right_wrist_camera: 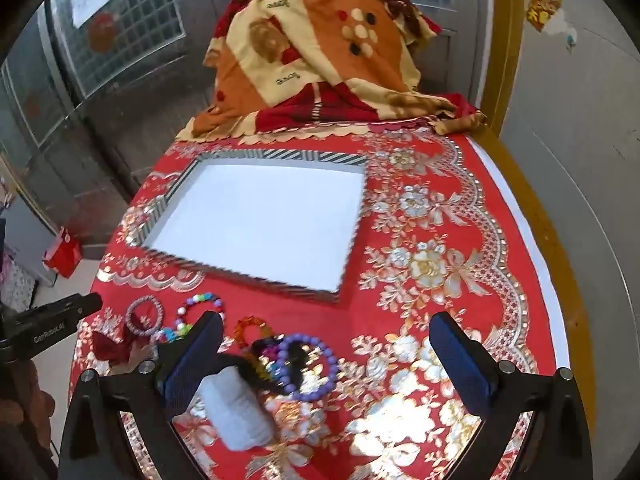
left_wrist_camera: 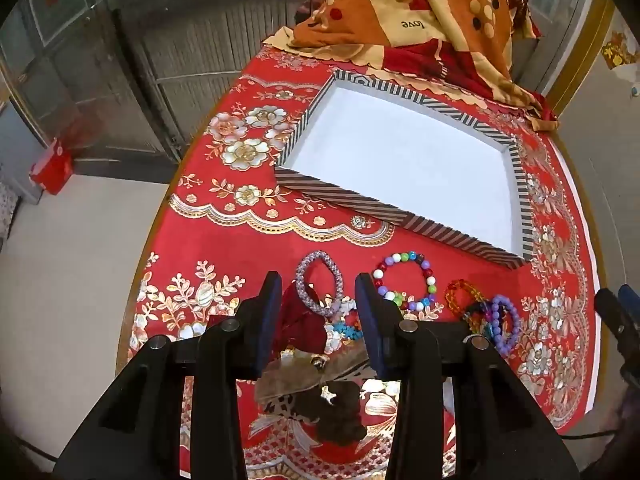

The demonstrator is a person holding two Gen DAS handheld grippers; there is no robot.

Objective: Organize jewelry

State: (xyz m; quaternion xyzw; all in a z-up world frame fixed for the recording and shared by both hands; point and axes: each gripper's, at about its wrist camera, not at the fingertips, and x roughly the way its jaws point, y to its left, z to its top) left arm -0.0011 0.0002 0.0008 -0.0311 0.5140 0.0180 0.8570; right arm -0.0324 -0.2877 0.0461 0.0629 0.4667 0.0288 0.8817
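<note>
A striped tray (left_wrist_camera: 344,196) with a white floor lies on the red floral tablecloth; it also shows in the right wrist view (right_wrist_camera: 176,200). Bracelets lie in a row before it: a lilac woven one (left_wrist_camera: 304,280), a multicoloured bead one (left_wrist_camera: 404,280), an amber one (left_wrist_camera: 460,292) and a purple bead one (left_wrist_camera: 506,320). My left gripper (left_wrist_camera: 318,312) is open over a red bow (left_wrist_camera: 298,324) and a turquoise piece (left_wrist_camera: 346,330). My right gripper (right_wrist_camera: 326,350) is wide open above the purple bracelet (right_wrist_camera: 308,364), with a white scrunchie (right_wrist_camera: 236,412) by its left finger.
A folded orange and red blanket (left_wrist_camera: 400,12) is heaped at the table's far end. A brown patterned bow (left_wrist_camera: 320,392) lies under my left gripper. The table's left edge drops to a pale floor with a red box (left_wrist_camera: 52,166).
</note>
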